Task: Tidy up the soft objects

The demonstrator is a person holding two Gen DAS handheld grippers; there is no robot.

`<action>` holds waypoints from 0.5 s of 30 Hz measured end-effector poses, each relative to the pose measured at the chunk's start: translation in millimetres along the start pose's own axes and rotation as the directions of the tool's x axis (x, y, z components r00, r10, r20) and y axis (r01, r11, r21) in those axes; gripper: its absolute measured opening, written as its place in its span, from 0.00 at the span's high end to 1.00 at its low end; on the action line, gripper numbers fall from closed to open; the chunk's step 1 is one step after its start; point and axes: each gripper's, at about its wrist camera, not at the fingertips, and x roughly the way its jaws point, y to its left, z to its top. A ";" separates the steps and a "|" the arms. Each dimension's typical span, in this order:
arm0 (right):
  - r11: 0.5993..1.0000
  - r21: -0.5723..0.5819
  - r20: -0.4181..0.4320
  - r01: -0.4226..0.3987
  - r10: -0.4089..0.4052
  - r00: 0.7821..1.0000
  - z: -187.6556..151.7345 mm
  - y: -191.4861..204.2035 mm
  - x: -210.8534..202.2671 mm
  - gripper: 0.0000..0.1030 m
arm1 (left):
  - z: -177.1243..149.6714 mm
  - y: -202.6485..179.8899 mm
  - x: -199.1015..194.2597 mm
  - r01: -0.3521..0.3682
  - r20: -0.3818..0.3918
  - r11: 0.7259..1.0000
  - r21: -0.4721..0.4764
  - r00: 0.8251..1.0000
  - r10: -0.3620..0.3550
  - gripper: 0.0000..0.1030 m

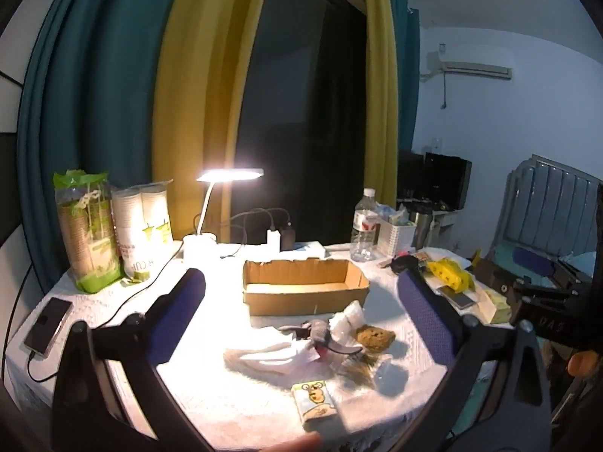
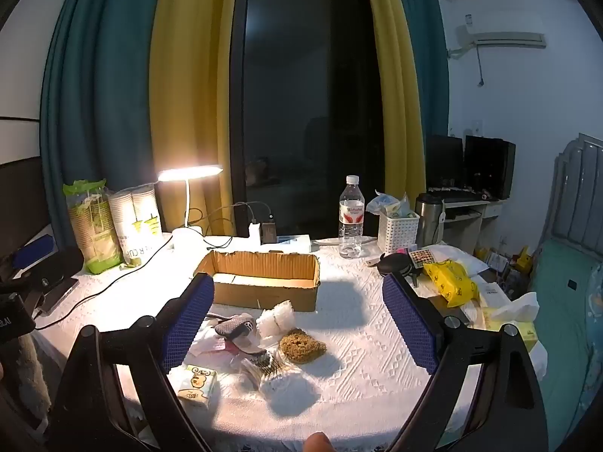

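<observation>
An open cardboard box [image 1: 305, 293] [image 2: 264, 282] stands mid-table, with nothing showing inside. In front of it lies a pile of soft things: a brown sponge [image 1: 375, 337] [image 2: 301, 344], a grey sock-like item [image 1: 318, 331] [image 2: 235, 326], a white bubble-wrap piece [image 1: 348, 318] [image 2: 275, 316], white cloth [image 1: 271, 356], a clear bag with brown fibres [image 1: 361, 371] [image 2: 271, 373] and a small tissue pack [image 1: 314, 401] [image 2: 198, 380]. My left gripper [image 1: 301, 309] is open and empty above the pile. My right gripper [image 2: 299, 314] is open and empty above the pile.
A lit desk lamp [image 1: 211, 203] [image 2: 188, 192], cup sleeves [image 1: 141, 229] [image 2: 132, 222], a water bottle [image 1: 363, 224] [image 2: 350, 222], a white basket [image 2: 395, 231], a yellow bag [image 1: 450, 273] [image 2: 450, 282], a phone [image 1: 47, 326] and cables stand around the white tablecloth [image 2: 369, 339].
</observation>
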 end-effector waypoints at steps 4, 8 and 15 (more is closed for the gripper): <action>1.000 0.002 0.007 -0.001 0.001 1.000 -0.4 0.3 -0.6 0.10 | 5.8 3.4 4.2 0.005 -0.008 1.000 -0.002 1.000 -0.005 0.00; 1.000 0.013 0.004 -0.004 0.004 1.000 -0.2 -0.7 -0.5 0.10 | 5.9 2.8 4.2 0.006 -0.008 1.000 -0.003 1.000 -0.006 0.00; 1.000 0.010 0.000 -0.002 0.002 1.000 -0.9 -0.4 -0.2 0.10 | 9.2 3.7 4.0 0.009 -0.014 1.000 -0.002 1.000 -0.009 0.00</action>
